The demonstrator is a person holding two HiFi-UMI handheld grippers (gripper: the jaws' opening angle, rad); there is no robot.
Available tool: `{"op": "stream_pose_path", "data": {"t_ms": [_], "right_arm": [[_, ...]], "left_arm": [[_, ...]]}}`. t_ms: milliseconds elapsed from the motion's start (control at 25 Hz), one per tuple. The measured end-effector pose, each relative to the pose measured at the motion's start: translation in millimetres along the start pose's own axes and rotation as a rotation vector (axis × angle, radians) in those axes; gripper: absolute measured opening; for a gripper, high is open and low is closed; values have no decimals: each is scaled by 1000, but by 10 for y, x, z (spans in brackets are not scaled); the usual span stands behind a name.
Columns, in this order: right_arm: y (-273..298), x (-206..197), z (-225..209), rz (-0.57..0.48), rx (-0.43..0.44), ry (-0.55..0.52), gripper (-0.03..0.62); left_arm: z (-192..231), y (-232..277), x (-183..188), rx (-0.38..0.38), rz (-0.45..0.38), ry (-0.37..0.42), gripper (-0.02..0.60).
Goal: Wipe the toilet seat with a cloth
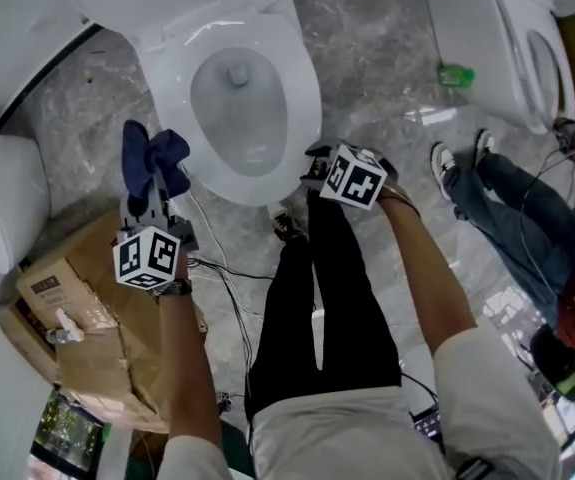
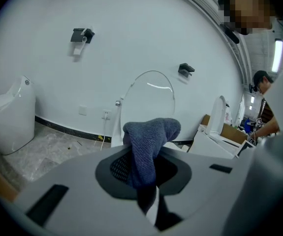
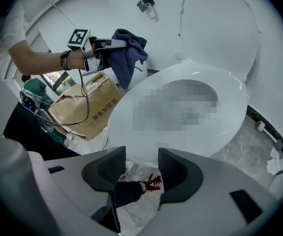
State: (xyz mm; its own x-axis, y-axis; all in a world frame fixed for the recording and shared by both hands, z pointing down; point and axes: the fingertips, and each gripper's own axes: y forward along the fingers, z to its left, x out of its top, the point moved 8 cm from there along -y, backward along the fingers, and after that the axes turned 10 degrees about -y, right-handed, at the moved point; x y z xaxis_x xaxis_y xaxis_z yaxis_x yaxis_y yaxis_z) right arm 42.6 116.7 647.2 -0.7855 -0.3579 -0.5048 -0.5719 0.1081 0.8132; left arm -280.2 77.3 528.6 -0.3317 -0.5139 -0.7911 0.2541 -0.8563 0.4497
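Looking down from my head, I hold my left gripper (image 1: 153, 190) just off the left side of the toilet seat (image 1: 302, 103). It is clenched on a dark blue cloth (image 1: 157, 156) that bunches up above the jaws. My right gripper (image 1: 319, 168) hangs at the seat's front edge, toward its right. A cardboard box (image 1: 87, 308) sits on the floor to the near left of the seat, and another person (image 1: 527, 228) stands well off to the seat's right.

In the left gripper view, the jaws pinch the cloth between them. Its folded top sticks up and hides most of the seat, with the raised lid (image 2: 148, 100) showing behind it.

In the right gripper view, my jaws stand apart with nothing gripped. Only floor and a dark shoe (image 3: 129, 191) with a red mark show below the gap. The seat's front rim lies just beyond the jaws. The seat is down and the lid stands up behind it. The cloth hangs in the air beside the seat, not touching it.
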Motion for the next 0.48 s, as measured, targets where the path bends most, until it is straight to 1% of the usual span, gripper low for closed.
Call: {"op": "stream_pose_path", "data": {"t_ms": [120,240,320,480], "right_arm": [[134,-56,-3,17,-4,12,221],[224,-75,-6,36,-3,-26,221],[233,-84,-13,30,-6,-32,214],[219,-138,-40,-10,-2,34,206]], "left_arm": [[86,150,-40,1,9,4,41],[150,316,-54,0,19,21,41],[178,430,-51,-1,25,27,41],[199,680,-58,6,30,32,41]]}}
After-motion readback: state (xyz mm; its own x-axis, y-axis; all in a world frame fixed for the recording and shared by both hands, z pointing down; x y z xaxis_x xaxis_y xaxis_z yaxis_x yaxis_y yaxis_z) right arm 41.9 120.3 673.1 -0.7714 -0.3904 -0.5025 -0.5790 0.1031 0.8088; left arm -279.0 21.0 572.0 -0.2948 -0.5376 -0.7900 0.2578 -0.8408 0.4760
